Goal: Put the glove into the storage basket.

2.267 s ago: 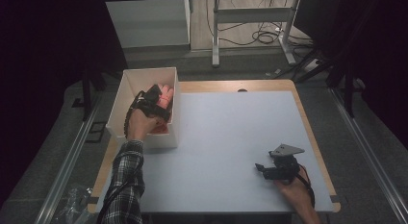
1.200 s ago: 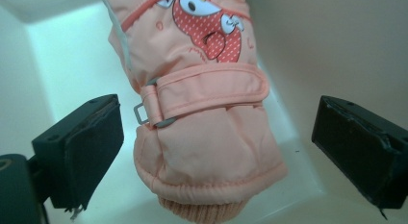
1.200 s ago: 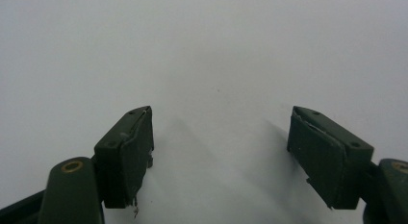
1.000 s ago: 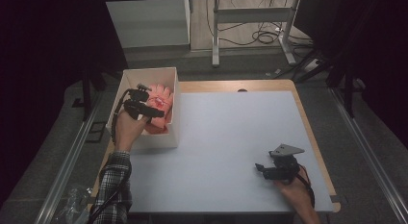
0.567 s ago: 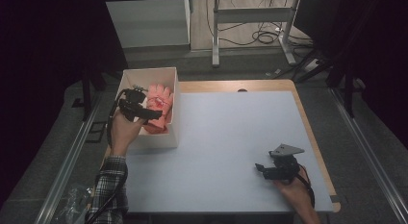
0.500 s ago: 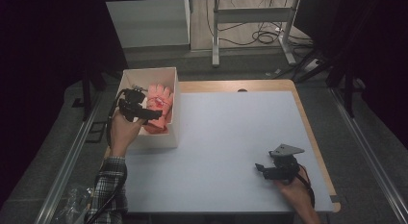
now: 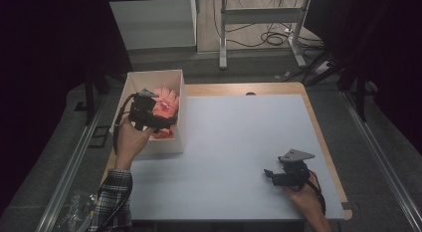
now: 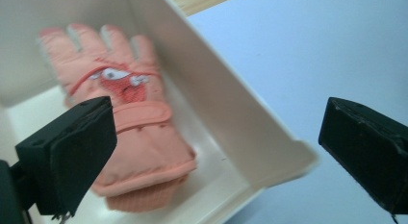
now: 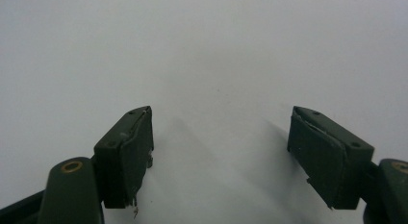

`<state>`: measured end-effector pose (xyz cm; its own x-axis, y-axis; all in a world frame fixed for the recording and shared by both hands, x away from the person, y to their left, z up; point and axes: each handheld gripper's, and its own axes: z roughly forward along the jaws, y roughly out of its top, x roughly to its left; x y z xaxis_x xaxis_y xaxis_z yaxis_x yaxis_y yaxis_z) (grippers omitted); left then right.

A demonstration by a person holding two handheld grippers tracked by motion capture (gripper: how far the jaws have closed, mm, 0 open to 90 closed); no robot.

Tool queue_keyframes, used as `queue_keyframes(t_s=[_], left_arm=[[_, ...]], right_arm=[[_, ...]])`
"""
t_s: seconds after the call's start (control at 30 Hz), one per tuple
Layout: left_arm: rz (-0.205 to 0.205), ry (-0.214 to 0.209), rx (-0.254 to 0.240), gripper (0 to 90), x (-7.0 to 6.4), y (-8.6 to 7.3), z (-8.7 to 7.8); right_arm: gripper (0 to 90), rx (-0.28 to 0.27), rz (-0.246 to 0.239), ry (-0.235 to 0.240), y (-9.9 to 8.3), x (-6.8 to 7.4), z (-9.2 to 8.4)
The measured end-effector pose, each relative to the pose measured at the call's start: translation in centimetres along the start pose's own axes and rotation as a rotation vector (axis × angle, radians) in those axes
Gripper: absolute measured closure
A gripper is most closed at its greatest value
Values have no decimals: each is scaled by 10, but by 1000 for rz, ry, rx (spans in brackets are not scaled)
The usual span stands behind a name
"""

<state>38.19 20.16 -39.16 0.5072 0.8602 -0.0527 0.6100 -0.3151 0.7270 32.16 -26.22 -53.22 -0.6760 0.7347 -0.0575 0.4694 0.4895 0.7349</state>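
An orange-pink glove [image 7: 166, 105] with a face pattern lies flat in the white box [image 7: 149, 78] at the table's left edge. In the left gripper view the glove [image 8: 130, 137] rests on the box floor beside the box wall [image 8: 231, 113]. My left gripper [image 7: 168, 123] hovers over the box's near part. Its jaws have just been opening and stand wide apart [image 8: 216, 132], with nothing between the pads. My right gripper [image 7: 271, 174] rests low on the white table top at the near right, open and empty [image 9: 219, 137].
The white table top [image 7: 239, 137] has a wooden rim [image 7: 318, 122] along its far and right sides. A metal rail [image 7: 74, 162] runs along the floor on the left. Desk legs and cables [image 7: 268, 38] stand beyond the far edge.
My left gripper has let go of the glove, opened wide and drawn up and back toward the box's near left side. The glove stays in the box. The right gripper has kept still.
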Motion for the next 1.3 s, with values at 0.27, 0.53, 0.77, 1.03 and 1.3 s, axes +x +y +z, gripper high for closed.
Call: queue_keyframes(t_s=[0.27,0.53,0.77,1.03,1.3], left_arm=[[61,-60,-21,3,-31,6,6],[118,-120,-30,4,-61,9,19],[166,-181,-29,4,-87,4,36],[210,-232,-9,4,-116,-16,61],[226,-265,6,4,-125,-46,82]], right_arm=[[244,2,-1,0,0,0,0],[243,2,-2,0,0,0,0],[243,2,-1,0,0,0,0],[242,3,0,0,0,0,0],[241,2,1,0,0,0,0]])
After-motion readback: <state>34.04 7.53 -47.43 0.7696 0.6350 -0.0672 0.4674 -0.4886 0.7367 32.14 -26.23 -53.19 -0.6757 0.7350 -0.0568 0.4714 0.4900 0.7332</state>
